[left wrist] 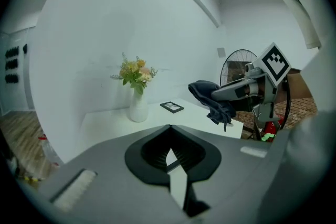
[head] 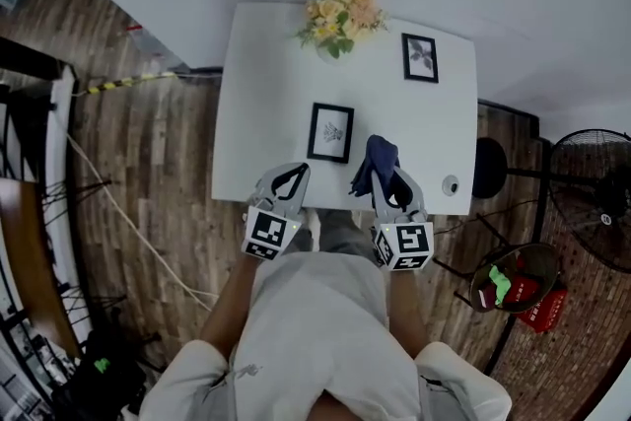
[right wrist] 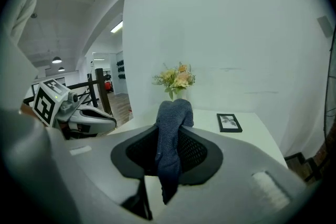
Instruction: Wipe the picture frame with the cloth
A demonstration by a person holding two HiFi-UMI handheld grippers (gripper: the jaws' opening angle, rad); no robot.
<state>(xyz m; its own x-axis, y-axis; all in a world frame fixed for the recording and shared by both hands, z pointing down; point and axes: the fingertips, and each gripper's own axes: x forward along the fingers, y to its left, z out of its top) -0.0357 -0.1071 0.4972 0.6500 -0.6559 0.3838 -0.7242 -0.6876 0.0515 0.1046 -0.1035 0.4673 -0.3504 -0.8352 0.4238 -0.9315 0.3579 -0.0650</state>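
Note:
Two black picture frames lie on the white table (head: 266,94): a near frame (head: 330,132) at the middle and a far frame (head: 420,57) by the back right corner. The far frame (right wrist: 229,123) also shows in the right gripper view and, small, in the left gripper view (left wrist: 172,107). My right gripper (head: 380,163) is shut on a dark blue cloth (right wrist: 170,149), which hangs down between the jaws just right of the near frame. My left gripper (head: 296,175) hovers at the table's front edge, left of that frame, shut with nothing in it (left wrist: 169,126).
A white vase of yellow flowers (head: 338,15) stands at the table's back edge. A small round object (head: 451,184) sits at the front right corner. Right of the table stand a black stool (head: 488,168), a floor fan (head: 592,202) and a bin (head: 518,286).

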